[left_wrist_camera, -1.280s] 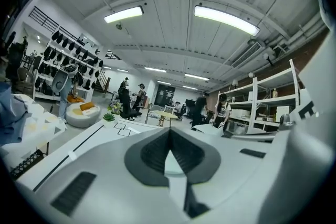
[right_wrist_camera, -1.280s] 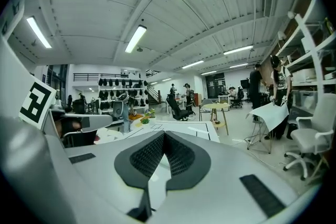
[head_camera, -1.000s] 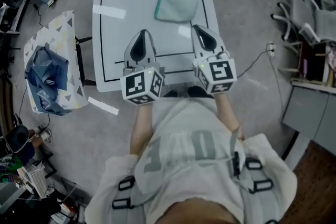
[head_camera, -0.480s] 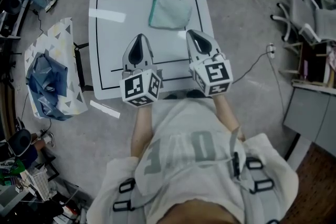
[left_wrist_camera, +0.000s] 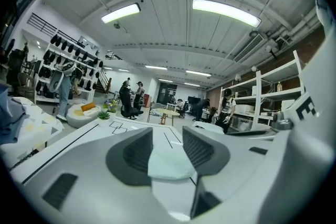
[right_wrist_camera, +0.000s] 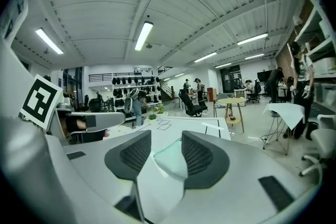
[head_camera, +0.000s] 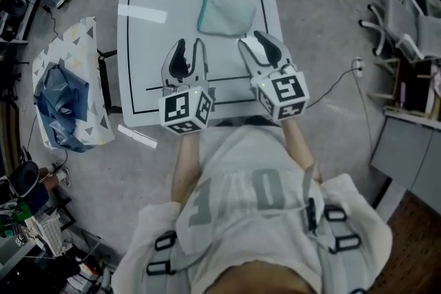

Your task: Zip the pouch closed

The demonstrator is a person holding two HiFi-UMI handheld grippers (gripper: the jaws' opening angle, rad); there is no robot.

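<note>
**Table.** The white table [head_camera: 138, 51] is smooth and bare around the work. Judged risk: nothing on it would brake the pouch, so a sideways pull would slide the pouch across the top instead of running the zip.

**Pouch.** The pale green pouch [head_camera: 226, 14] lies flat on the far half of the table. It is at about 1 o'clock from the left gripper and 11 o'clock from the right gripper, and apart from both. It is soft and sits slightly askew. Judged risk: if only one end is pinned, the cloth will bunch ahead of the slider and the zip will jam or catch fabric. The task is not yet begun.

**Grippers.** On the left gripper [head_camera: 191, 46] the jaws are opening with nothing between them; the pouch shows only beyond the gap. The right gripper [head_camera: 253, 41] is the same, jaws opening and holding nothing. Both hang near the table's near edge at 6 o'clock and point low towards the pouch. Judged risk: a shallow approach could nudge the pouch towards 12 o'clock before either jaw closes.

**Zip slider.** It cannot be made out in any view. A darker edge runs along the pouch's 9 o'clock side. Judged risk: the jaws may grip cloth rather than the tab, then slip off.
</note>
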